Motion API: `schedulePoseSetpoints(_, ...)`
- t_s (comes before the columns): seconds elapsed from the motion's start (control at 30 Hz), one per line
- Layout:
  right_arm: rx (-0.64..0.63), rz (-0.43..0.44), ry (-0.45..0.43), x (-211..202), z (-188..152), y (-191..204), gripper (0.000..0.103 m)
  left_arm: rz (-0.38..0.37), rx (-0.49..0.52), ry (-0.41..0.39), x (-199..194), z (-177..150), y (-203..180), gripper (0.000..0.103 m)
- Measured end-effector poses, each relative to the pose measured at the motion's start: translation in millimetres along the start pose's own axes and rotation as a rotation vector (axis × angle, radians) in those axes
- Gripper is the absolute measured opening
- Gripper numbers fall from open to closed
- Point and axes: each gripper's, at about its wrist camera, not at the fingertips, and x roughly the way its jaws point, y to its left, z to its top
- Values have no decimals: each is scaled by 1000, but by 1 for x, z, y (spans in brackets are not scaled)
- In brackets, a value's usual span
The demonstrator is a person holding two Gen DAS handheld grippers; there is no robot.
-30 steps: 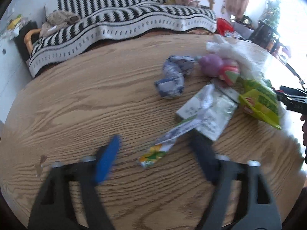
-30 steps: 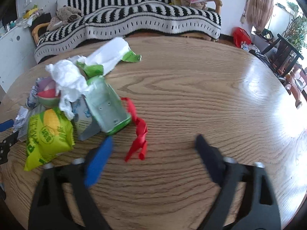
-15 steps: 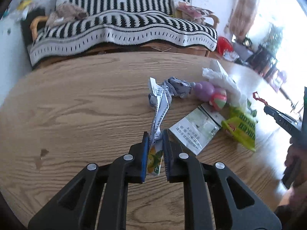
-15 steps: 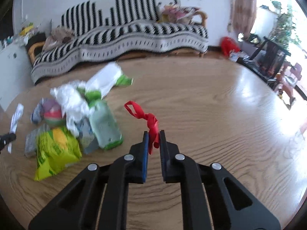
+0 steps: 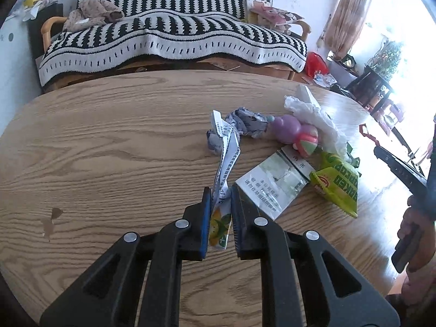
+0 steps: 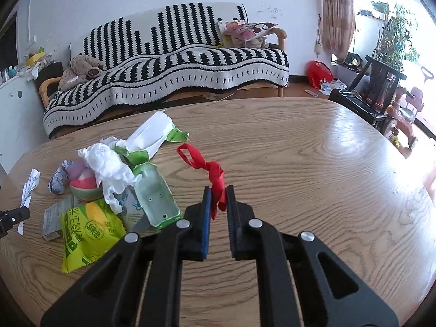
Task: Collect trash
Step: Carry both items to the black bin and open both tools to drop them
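Observation:
My left gripper [image 5: 220, 193] is shut on a long crumpled white wrapper with a yellow fruit print [image 5: 224, 163] and holds it above the wooden table [image 5: 109, 150]. My right gripper [image 6: 218, 190] is shut on a twisted red plastic strip [image 6: 209, 166], lifted off the table [image 6: 313, 163]. A trash pile lies on the table: a yellow-green corn snack bag [image 6: 87, 226], crumpled white tissue [image 6: 109, 163], a pale green box [image 6: 155, 193], a flat printed carton [image 5: 272, 182], a crumpled blue-white wrapper [image 5: 245, 122] and a purple and pink-green toy [image 5: 294, 133].
A sofa with a black-and-white striped cover [image 6: 174, 62] stands behind the table. Dark chairs [image 6: 376, 92], plants and a red bag [image 6: 318, 72] are at the right. The right gripper and hand show at the left wrist view's right edge [image 5: 403, 174].
One second ago both grippers were open low over the table. Both have since shut, the left on the long wrapper and the right on the red strip, and lifted them.

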Motion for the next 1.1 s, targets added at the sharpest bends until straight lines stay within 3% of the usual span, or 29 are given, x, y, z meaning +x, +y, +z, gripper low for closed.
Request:
schedulePoseSetpoints(0.13,-16,-6,21,7,-2,7,11,-20,-8,-7,-4,1,2,14)
schedulePoseSetpoints(0.47,-19,-54,-27,2,-1,20,11,-58,-54,-70,-25,8,15,14)
schedulePoseSetpoints(0.57,-24,-94,-67,-7,4,26,11,-20,-22,-84,-27,9,9,13)
schedulePoseSetpoints(0.63,-2,-90,-141,-34,14,30,11,10,23,-118,-33,9,1,13)
schedulePoseSetpoints(0.7,19,-54,-198,-71,18,31,11,-2,5,-146,-47,4,-8,13)
schedulePoseSetpoints(0.87,-43,12,-289,-169,11,8,11,-120,-62,-197,-103,-23,-63,13)
schedulePoseSetpoints(1.1,48,62,-284,-267,-30,-76,11,-313,31,-127,-154,-64,-176,14)
